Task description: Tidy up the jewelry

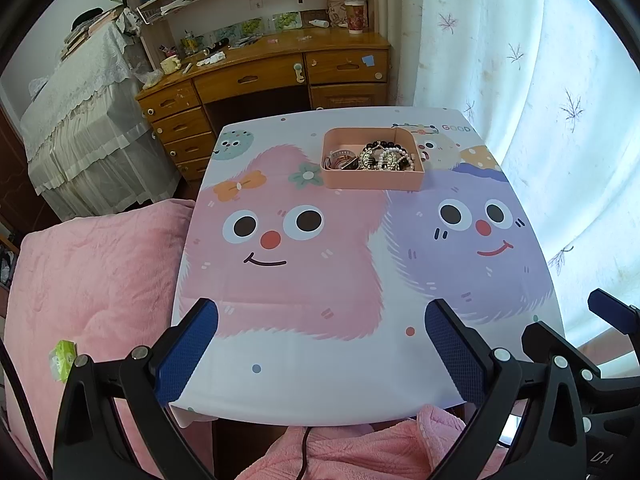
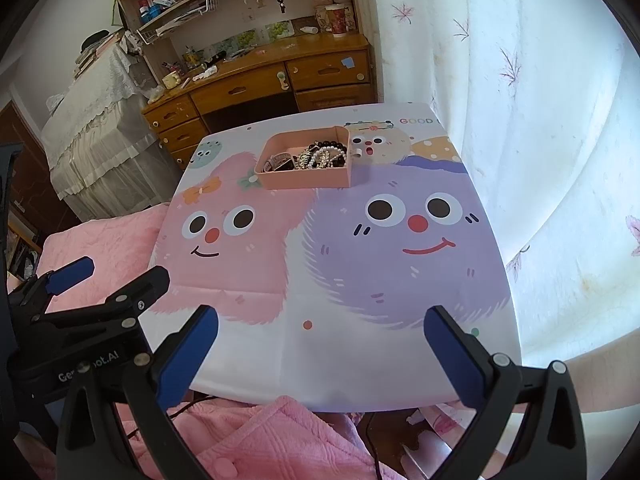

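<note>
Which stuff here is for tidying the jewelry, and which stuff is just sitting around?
For the job:
- pink tray on the table
- jewelry piled inside it: bead bracelets, pearl strands
- left gripper, open
- right gripper, open

Just lying about:
- cartoon tablecloth
- wooden desk with its clutter
- red cup
- pink blanket
- curtain

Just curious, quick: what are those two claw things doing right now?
Left gripper: open, holding nothing.
Right gripper: open, holding nothing.
</note>
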The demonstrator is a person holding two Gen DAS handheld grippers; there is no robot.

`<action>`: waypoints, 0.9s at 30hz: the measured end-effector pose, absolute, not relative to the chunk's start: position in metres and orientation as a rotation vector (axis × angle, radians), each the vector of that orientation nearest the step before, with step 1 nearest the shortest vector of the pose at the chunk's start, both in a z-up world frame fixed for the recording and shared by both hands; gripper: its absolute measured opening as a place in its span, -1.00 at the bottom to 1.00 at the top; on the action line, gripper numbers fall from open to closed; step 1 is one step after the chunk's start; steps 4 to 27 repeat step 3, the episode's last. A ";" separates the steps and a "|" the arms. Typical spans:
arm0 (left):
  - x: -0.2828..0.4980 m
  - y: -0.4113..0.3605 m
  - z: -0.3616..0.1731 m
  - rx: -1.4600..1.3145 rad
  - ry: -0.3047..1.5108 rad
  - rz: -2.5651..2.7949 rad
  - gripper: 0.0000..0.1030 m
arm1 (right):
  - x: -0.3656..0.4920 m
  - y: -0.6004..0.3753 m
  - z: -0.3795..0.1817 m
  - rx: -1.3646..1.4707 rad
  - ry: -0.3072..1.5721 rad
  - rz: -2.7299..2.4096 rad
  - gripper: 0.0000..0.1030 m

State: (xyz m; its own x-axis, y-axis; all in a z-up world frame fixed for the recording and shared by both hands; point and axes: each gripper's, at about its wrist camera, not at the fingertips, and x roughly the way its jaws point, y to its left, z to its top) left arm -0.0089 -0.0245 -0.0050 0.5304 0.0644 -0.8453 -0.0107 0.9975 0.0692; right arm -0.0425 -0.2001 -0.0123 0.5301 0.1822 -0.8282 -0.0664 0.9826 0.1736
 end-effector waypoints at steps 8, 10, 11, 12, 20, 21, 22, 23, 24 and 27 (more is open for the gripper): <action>-0.009 -0.025 -0.005 0.057 1.010 0.047 0.99 | -0.043 -0.201 -0.014 0.133 1.005 0.146 1.00; -0.009 -0.025 -0.005 0.057 1.010 0.047 0.99 | -0.043 -0.201 -0.014 0.133 1.005 0.146 1.00; -0.009 -0.025 -0.005 0.057 1.010 0.047 0.99 | -0.043 -0.201 -0.014 0.133 1.005 0.146 1.00; -0.009 -0.025 -0.005 0.057 1.010 0.047 0.99 | -0.043 -0.201 -0.014 0.133 1.005 0.146 1.00; -0.009 -0.025 -0.005 0.057 1.010 0.047 0.99 | -0.043 -0.201 -0.014 0.133 1.005 0.146 1.00; -0.009 -0.025 -0.005 0.057 1.010 0.047 0.99 | -0.043 -0.201 -0.014 0.133 1.005 0.146 1.00; -0.009 -0.025 -0.005 0.057 1.010 0.047 0.99 | -0.043 -0.201 -0.014 0.133 1.005 0.146 1.00; -0.009 -0.025 -0.005 0.057 1.010 0.047 0.99 | -0.043 -0.201 -0.014 0.133 1.005 0.146 1.00; -0.009 -0.025 -0.005 0.057 1.010 0.047 0.99 | -0.043 -0.201 -0.014 0.133 1.005 0.146 1.00; -0.009 -0.025 -0.005 0.057 1.010 0.047 0.99 | -0.043 -0.201 -0.014 0.133 1.005 0.146 1.00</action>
